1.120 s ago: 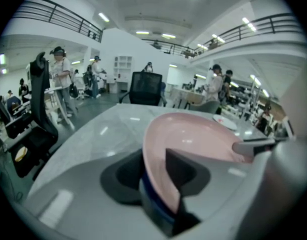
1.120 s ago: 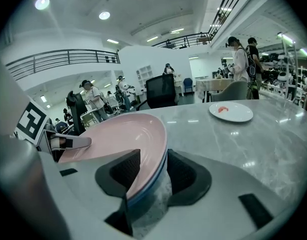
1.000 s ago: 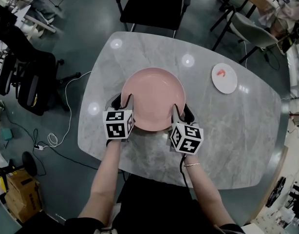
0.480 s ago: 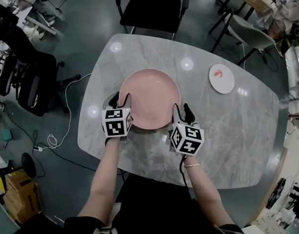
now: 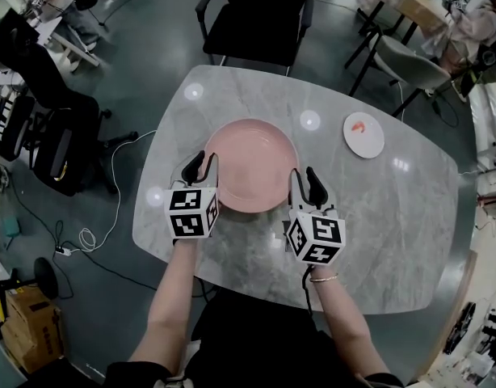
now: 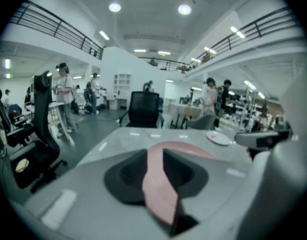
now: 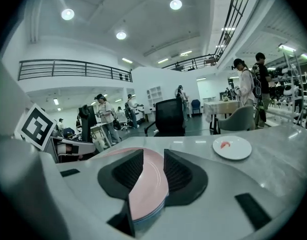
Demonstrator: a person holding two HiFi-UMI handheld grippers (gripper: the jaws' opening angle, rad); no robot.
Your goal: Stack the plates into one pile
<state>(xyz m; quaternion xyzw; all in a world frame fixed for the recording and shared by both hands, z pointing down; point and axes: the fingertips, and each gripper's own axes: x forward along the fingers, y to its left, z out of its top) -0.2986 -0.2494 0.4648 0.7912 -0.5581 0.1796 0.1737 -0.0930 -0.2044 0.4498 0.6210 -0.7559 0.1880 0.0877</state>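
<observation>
**Asker:** How many plates did you have in front of you?

**Me:** Two. One was a large pink plate [image 5: 250,165]. The other was a small white plate [image 5: 363,134] with a red mark [image 5: 359,124] on it, lying well apart toward the table's far right.

**Asker:** And your tools?

**Me:** Two again. My left gripper [image 5: 202,166] had just been closing its jaws, and they were clenched on the pink plate's left rim. My right gripper [image 5: 305,183] had just closed the same way on the right rim. The plate was between them, at the middle of the grey marble table [image 5: 393,217]. A bluish edge showed under the pink rim at my right jaws. I could not tell whether that was another plate.

**Asker:** Any writing?

**Me:** Only black-and-white square markers, on one marker cube [image 5: 191,212] per gripper.
</observation>
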